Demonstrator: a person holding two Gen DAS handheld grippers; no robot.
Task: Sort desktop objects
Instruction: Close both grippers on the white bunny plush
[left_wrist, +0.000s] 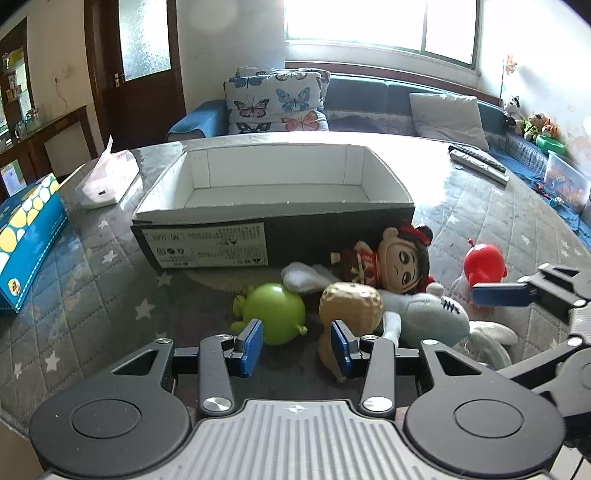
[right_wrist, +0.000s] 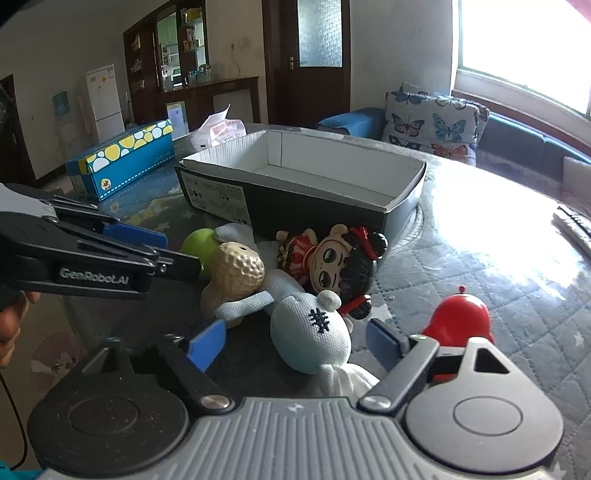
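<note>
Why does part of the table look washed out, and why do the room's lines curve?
Right wrist view: window light glares off the table, bleaching it. Left wrist view: the window is blown white, and the fisheye lens bows the box and the table edges.

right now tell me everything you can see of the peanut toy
The peanut toy is a tan, dimpled shell, seemingly plastic or rubber, with two lobes and a pinched waist. It stands roughly upright on the quilted table cover, touching the green toy behind it. The grey plush drapes an arm across its waist. No tongs grip it.
</note>
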